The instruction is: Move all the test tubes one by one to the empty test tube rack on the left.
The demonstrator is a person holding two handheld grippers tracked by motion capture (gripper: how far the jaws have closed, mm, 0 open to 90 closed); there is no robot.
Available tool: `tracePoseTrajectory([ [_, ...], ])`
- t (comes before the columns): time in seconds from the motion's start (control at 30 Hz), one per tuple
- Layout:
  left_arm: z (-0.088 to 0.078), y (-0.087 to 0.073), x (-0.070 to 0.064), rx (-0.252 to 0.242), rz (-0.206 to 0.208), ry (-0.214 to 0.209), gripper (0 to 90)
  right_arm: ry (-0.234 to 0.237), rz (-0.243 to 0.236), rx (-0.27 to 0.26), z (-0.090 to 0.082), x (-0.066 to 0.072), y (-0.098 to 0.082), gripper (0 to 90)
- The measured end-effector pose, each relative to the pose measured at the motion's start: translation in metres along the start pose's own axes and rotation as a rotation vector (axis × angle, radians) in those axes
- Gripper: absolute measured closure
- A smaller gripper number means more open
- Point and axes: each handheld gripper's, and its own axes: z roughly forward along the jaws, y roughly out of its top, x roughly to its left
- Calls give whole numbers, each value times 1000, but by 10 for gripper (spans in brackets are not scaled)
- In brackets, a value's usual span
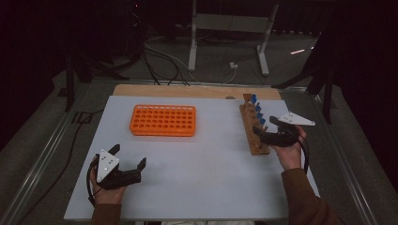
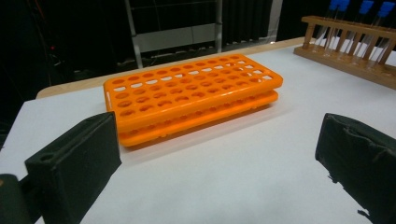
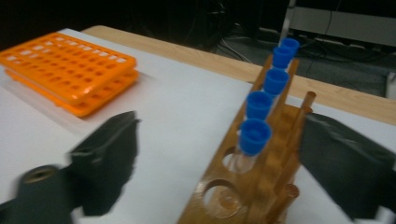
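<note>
High view: capped tubes (image 1: 257,108) in wooden rack (image 1: 254,133)

A lab room with a work table

On the white table (image 1: 197,173) sits an orange rack (image 1: 163,120) full of little holes at about 11 o'clock, and a wooden stand (image 1: 254,126) with blue-capped glass tubes (image 3: 254,136) at about 2 o'clock. Behind the table, at 12 o'clock, the room is dark, with cables (image 1: 162,58) on the grey floor and metal table legs (image 1: 263,40).
</note>
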Motion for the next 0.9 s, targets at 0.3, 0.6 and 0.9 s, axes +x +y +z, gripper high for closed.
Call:
tracePoseTrajectory([
  [0.3, 0, 0, 0, 3, -2, -2, 10, -43, 17, 71, 21, -10, -8, 595],
  [0.6, 1, 0, -1, 6, -1, -5, 10, -60, 14, 65, 25, -7, -8, 746],
  [0.9, 2, 0, -1, 12, 1, -6, 10, -80, 17, 85, 29, -5, -9, 761],
])
